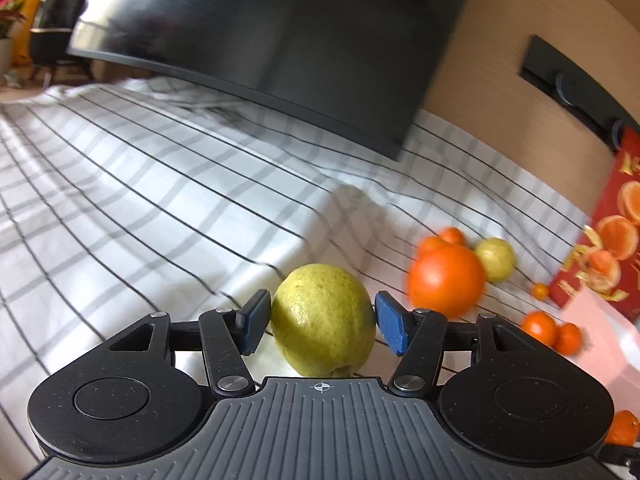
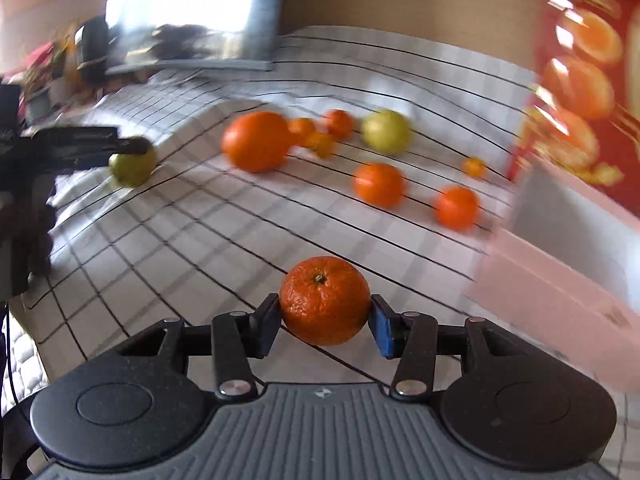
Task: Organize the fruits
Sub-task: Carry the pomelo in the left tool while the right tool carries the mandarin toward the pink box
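Fruit in both grippers: we clamp a guava (image 1: 323,319) in the left gripper (image 1: 323,322) and a mandarin (image 2: 325,300) in the right gripper (image 2: 325,322), lifted above the checked cloth (image 1: 140,200) for sorting

Left tongs (image 1: 322,322), right tongs (image 2: 325,322): black linkage arms, silver screws, blue pads, ribbed grey body, crosshair mark.

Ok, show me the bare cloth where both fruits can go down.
Bare: the checked cloth left of the guava, up to the monitor, and the cloth ahead of the tangerine. Crowded: the cluster round the big orange, and the strip beside the pink box.
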